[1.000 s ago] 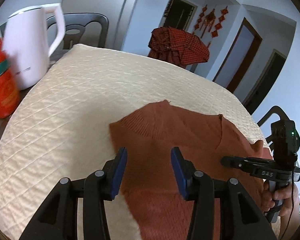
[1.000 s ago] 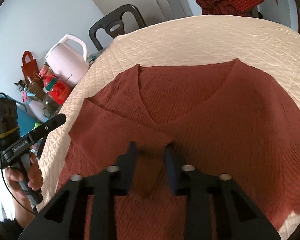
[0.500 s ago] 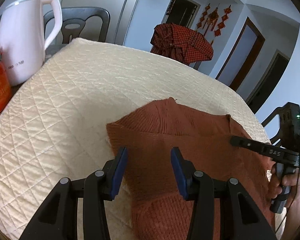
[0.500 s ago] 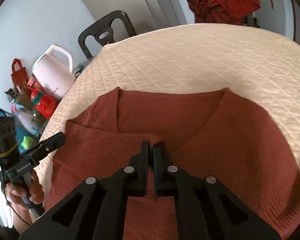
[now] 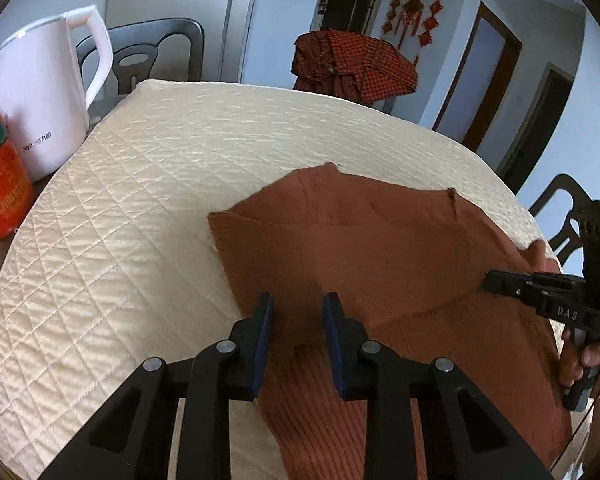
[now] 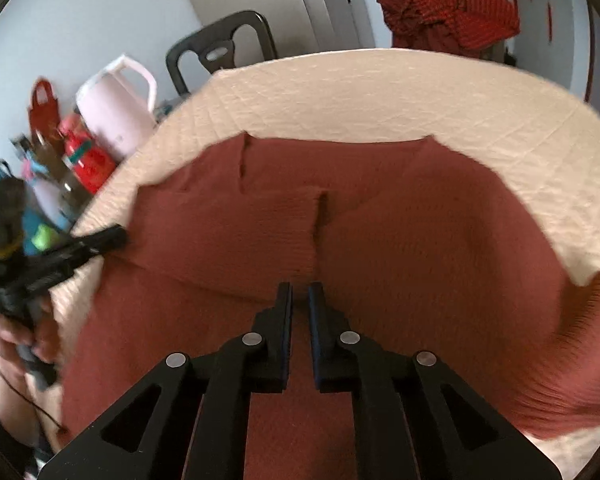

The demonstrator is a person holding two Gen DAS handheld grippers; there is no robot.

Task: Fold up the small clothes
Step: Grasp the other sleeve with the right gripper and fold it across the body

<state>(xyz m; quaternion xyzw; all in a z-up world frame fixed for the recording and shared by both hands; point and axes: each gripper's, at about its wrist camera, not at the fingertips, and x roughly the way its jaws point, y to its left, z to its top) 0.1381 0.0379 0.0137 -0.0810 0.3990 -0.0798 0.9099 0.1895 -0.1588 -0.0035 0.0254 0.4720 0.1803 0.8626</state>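
Note:
A rust-red knit sweater (image 5: pixel 364 248) lies on a cream quilted table cover (image 5: pixel 140 200), its left sleeve (image 6: pixel 236 224) folded across the chest. My left gripper (image 5: pixel 296 312) is open, its jaws just above the sweater's folded left edge. My right gripper (image 6: pixel 299 300) is nearly shut, jaws a narrow gap apart over the sweater's middle (image 6: pixel 420 260), near the sleeve cuff; I cannot tell if cloth is pinched. Each gripper shows in the other's view: the right (image 5: pixel 540 296), the left (image 6: pixel 80 248).
A white kettle (image 5: pixel 48 92) and a red jar (image 5: pixel 0 196) stand at the table's left edge. A dark chair (image 5: pixel 156 52) and a red checked cloth (image 5: pixel 352 64) on another chair stand behind the table. A further chair (image 5: pixel 564 216) is at right.
My left gripper has narrowed its opening and come in over the sweater's folded edge. My right gripper closed from open to nearly shut and has pulled back toward the sweater's lower part.

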